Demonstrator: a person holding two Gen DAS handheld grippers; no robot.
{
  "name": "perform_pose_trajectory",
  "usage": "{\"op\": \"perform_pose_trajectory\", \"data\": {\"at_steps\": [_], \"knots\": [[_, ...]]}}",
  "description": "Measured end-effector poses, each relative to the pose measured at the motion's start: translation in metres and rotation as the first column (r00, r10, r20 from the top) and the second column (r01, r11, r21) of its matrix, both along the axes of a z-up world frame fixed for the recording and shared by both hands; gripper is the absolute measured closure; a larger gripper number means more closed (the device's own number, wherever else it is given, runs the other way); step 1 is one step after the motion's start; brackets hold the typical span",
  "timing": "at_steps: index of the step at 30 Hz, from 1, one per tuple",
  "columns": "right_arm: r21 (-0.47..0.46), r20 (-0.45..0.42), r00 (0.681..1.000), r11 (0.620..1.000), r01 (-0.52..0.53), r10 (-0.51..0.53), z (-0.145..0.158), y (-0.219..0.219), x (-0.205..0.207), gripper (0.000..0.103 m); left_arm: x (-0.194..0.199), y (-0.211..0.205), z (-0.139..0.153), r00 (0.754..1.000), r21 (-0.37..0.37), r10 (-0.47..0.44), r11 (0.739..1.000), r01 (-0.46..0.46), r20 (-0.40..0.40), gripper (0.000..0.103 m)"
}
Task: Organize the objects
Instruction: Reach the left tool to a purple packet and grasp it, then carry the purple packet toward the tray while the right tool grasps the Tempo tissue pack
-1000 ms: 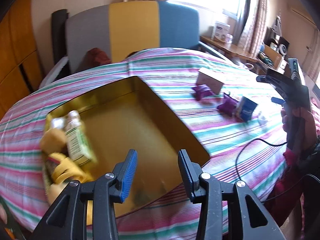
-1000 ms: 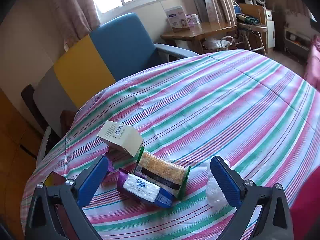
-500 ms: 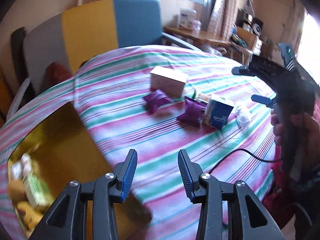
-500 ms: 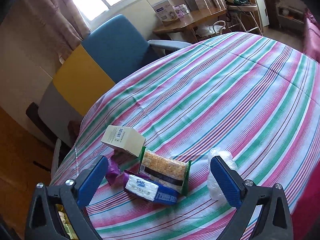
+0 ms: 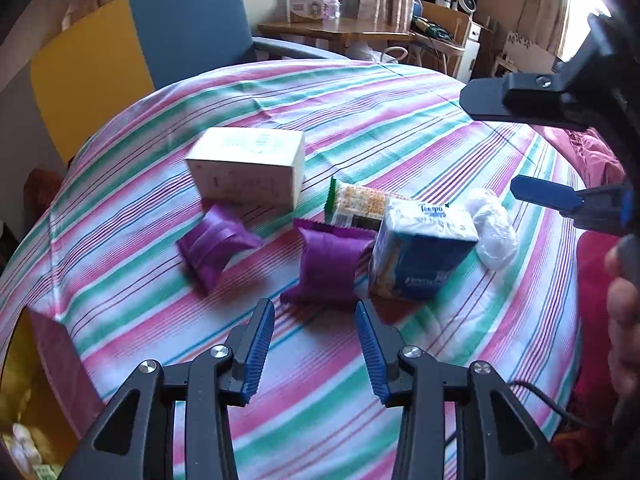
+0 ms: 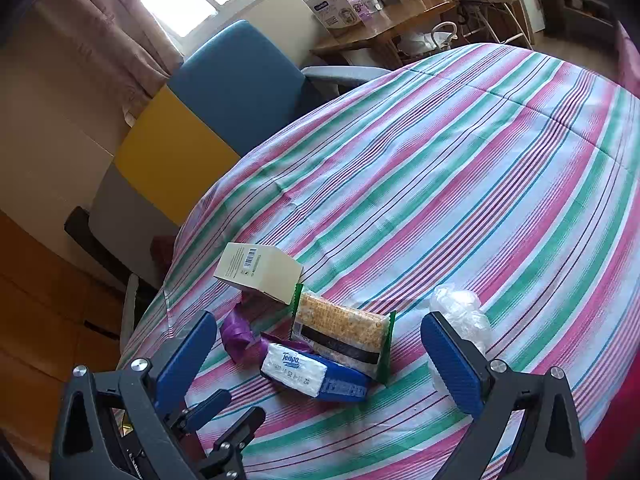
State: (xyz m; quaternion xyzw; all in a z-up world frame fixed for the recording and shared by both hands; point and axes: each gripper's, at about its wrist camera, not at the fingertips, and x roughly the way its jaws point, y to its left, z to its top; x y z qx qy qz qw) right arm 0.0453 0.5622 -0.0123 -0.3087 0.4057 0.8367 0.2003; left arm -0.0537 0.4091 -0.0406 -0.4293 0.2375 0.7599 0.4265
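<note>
- Striped cloth, pink, green and white, covers the work surface; a chair with blue, yellow and grey panels stands behind it, and a wooden side table with a white carton sits by the curtained window.
- Cream box: lies on its side toward the far part of the cluster, barcode face up in the right wrist view.
- Purple pouch: just in front of the box, blurred.
- Second purple pouch: beside the first, touching the tissue pack.
- Cracker packet: green-edged, lying flat behind the tissue pack.
- Tissue pack: blue and white, at the near side of the cluster.
- Crumpled clear plastic: to the right of the tissue pack.
- Gold tin: at the lower left edge of the left wrist view, with small items inside, too blurred to name.
- Left gripper: above the cloth just short of the second pouch, fingers parted with nothing between them.
- Right gripper: fingers spread wide, holding nothing, the tissue pack and crackers seen between them.
</note>
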Motion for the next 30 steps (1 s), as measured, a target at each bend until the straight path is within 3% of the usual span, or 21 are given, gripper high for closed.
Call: {"op": "perform_pose_trajectory", "data": {"at_steps": [8, 9, 11, 21, 30], "knots": [[-0.023, -0.006, 1.000, 1.000, -0.012, 0.012, -0.003, 0.002, -0.002, 0.000, -0.020, 0.031, -0.025, 0.999, -0.022, -0.029, 0.999, 0.030, 0.043, 0.061], [-0.022, -0.004, 1.000, 1.000, -0.008, 0.007, -0.004, 0.002, -0.002, 0.000, -0.023, 0.033, -0.027, 0.998, -0.019, -0.022, 1.000, 0.024, 0.058, 0.067], [-0.015, 0.000, 1.000, 1.000, -0.003, 0.003, -0.004, 0.004, -0.002, 0.000, -0.026, 0.030, -0.027, 0.996, 0.003, -0.004, 1.000, 0.004, 0.089, 0.068], [0.034, 0.044, 0.998, 0.998, -0.045, 0.043, -0.004, -0.004, -0.011, 0.000, -0.005, -0.041, -0.010, 0.979, 0.082, 0.101, 0.990, -0.117, 0.177, 0.069], [0.056, 0.164, 0.975, 0.985, -0.163, 0.152, -0.020, -0.025, -0.032, 0.000, 0.033, -0.097, 0.012, 0.984, 0.125, 0.137, 0.981, -0.151, 0.114, 0.068]]}}
